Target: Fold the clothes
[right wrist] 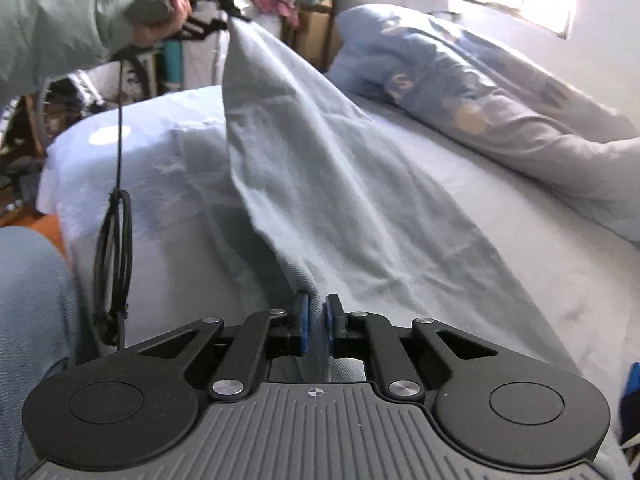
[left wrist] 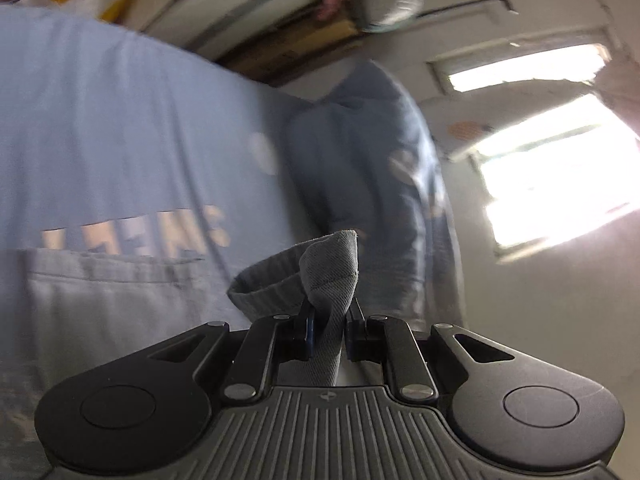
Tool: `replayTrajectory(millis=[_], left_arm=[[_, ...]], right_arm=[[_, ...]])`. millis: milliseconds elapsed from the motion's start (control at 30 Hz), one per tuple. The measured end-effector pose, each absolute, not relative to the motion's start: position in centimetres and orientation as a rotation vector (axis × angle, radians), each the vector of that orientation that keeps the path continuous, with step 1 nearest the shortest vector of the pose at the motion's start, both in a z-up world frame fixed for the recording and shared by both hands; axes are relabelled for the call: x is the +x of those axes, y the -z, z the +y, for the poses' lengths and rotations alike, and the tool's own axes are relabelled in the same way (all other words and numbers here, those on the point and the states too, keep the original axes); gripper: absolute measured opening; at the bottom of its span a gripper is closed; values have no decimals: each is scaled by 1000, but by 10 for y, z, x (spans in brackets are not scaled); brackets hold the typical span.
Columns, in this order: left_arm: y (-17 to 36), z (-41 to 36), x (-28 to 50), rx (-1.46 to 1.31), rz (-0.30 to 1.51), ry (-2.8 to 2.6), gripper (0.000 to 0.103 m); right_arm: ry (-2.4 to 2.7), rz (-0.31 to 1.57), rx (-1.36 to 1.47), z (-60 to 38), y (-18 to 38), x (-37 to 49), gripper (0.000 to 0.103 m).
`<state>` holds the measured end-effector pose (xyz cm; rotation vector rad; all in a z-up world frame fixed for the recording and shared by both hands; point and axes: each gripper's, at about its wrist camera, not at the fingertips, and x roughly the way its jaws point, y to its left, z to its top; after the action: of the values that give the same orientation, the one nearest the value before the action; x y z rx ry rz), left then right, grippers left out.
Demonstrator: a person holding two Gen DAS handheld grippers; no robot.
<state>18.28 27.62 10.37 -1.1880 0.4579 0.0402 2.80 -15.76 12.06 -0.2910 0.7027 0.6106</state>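
Pale grey-blue cotton garment [right wrist: 320,184] stretches from the pinching right gripper [right wrist: 316,324] at lower centre to the left gripper [right wrist: 234,16], clamping its corner upper left.

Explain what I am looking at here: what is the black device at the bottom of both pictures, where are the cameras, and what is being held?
No robot: a person holds a hand-operated two-finger gripper in each hand, each with a camera looking forward along its fingers. The left camera shows the left gripper shut on a bunched part of a grey-blue garment. The right camera shows the right gripper shut on another part of that garment, which stretches up to the left gripper, raised in the person's hand. Below lies a bed with a rumpled blue duvet.
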Motion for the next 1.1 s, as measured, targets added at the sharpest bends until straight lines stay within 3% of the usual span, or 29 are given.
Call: replayTrajectory(millis=[267,400,467,567,600,667,700,867,933,1100], left_arm=[[-62,305,190,-1167,562,-194,18],[-21,318,199,-1125,663,-279,22],[-9,321,198,-1071,699,-301,29],[-6,325,190,-993,682,-336,53],[-7,329,188,-971,670,-358,59],[-10,339,183,-943,658,-407,69],[-12,345,180,-935,655,-434,81],[-36,355,177,-930,581,-315,91],[-46,353,183,-938,540,-186,103],[-64,331,218,-768,553,-52,103]], right_arm=[[-703,776,-262,-156,-101,30,11],[-706,832,-332,-137,-83,28,20],[-708,842,-344,-131,-83,25,29],[-734,854,-343,-127,-89,19,64],[-739,852,-343,-127,-91,18,70],[-735,836,-336,-124,-98,16,77],[-728,824,-321,-123,-102,16,79],[-639,721,-197,-124,-120,17,94],[-619,677,-136,-122,-124,17,99],[-636,645,-110,-104,-129,26,103]])
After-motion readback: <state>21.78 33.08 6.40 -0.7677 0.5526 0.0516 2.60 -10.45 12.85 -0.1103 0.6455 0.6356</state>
